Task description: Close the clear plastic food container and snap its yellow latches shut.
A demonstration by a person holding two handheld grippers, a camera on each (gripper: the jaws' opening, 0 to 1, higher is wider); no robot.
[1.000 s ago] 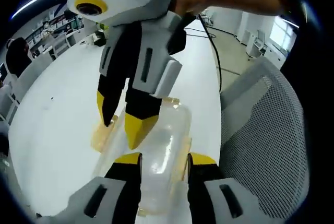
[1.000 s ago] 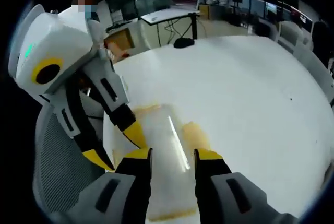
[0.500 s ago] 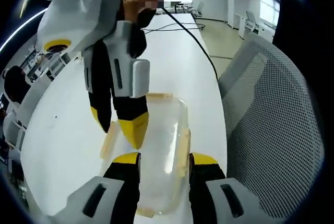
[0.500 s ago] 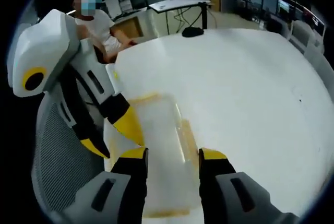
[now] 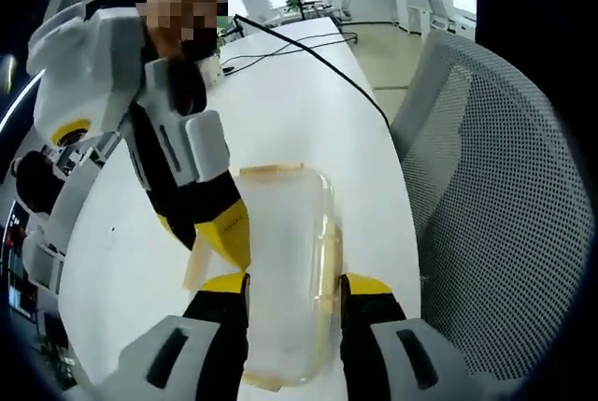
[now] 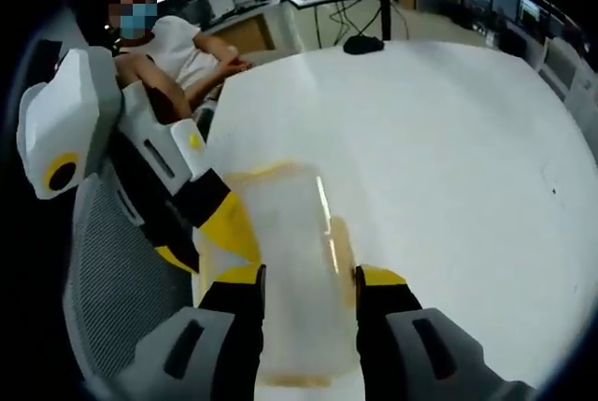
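In the left gripper view, the right gripper (image 5: 210,233) has swung from the upper middle of the frame down to the left, so that one yellow tip now sits against the left long edge of the container (image 5: 285,270), beside the yellow latch (image 5: 195,265) hanging loose there. The container lies lower centre on the white tabletop (image 5: 308,111), between the left gripper (image 5: 296,293) and its two yellow-tipped fingers (image 5: 367,286), which stand apart on either side of it without clearly pinching it. The lid looks seated flat on the box, clear and frosted, with a yellow latch along the top short edge (image 5: 271,169) and another down the right side (image 5: 327,251). A mesh chair (image 5: 505,195) fills the right of the frame.

In the right gripper view, the container (image 6: 294,279) has drawn closer and sits lower centre between this gripper's (image 6: 308,284) own spread fingers (image 6: 383,278). The left gripper (image 6: 201,237) reaches in from the left, its tips at the container's left edge; whether they are closed on anything I cannot tell. A yellow latch (image 6: 341,247) shows on the right side, another along the far edge (image 6: 257,174).

Judging by this, the lid is on and the side latches are next to be pressed.
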